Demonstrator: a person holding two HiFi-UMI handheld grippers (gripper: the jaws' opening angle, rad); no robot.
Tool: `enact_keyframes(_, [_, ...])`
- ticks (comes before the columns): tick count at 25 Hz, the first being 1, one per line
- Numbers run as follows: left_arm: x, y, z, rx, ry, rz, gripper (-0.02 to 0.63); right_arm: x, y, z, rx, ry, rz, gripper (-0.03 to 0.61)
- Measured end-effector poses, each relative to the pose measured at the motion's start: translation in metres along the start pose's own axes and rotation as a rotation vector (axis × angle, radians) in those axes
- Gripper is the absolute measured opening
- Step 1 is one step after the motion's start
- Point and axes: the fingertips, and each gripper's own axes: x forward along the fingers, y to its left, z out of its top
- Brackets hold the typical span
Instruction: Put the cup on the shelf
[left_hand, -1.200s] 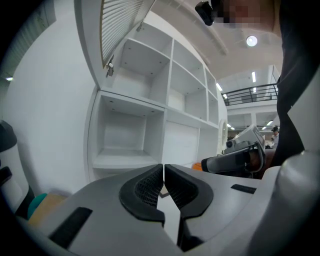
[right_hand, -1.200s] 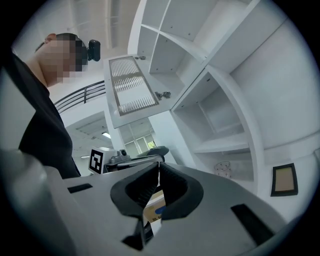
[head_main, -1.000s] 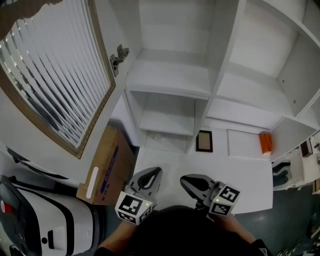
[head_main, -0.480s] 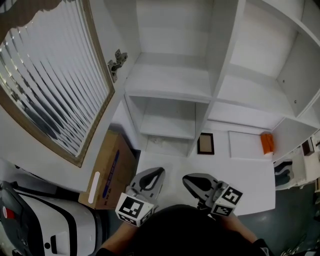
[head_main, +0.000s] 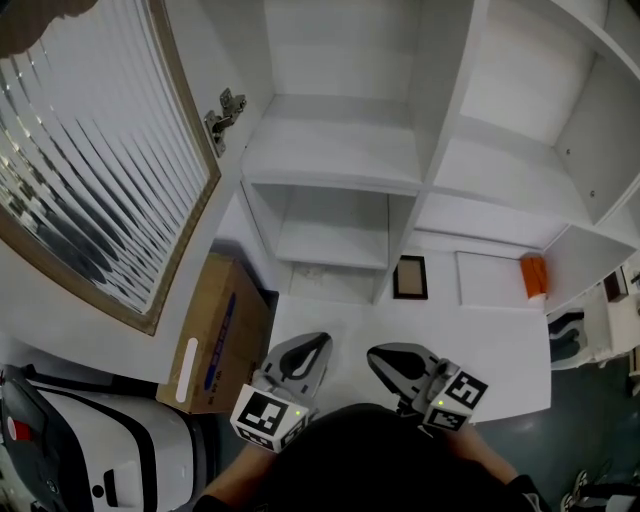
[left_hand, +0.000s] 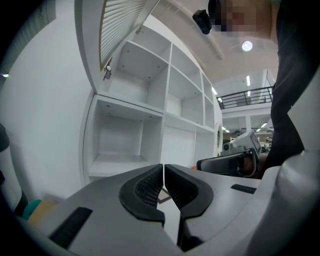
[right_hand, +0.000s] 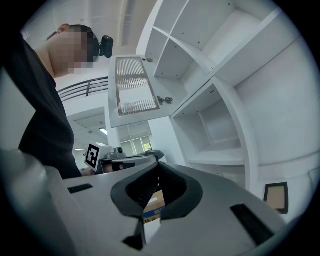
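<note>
The 2 grippers have barely shifted over the last second: left gripper (head_main: 319, 343) and right gripper (head_main: 373, 353) stay low over the white table's (head_main: 500, 360) near edge, jaws closed on nothing, so no carry is under way. The orange cup (head_main: 533, 277) stands well beyond the right gripper, at the table's far right, against the shelf unit's (head_main: 330, 170) foot.

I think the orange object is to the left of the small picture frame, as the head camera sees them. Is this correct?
Not quite. The head view shows the orange object to the right of the small picture frame, not to its left.
</note>
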Motion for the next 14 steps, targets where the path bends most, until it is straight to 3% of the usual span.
enact_keyframes(14, [-0.004,-0.010,-0.006,-0.028,0.005,-0.007,0.021,-0.011,0.008,-0.005,0.001,0.029,-0.008,0.015])
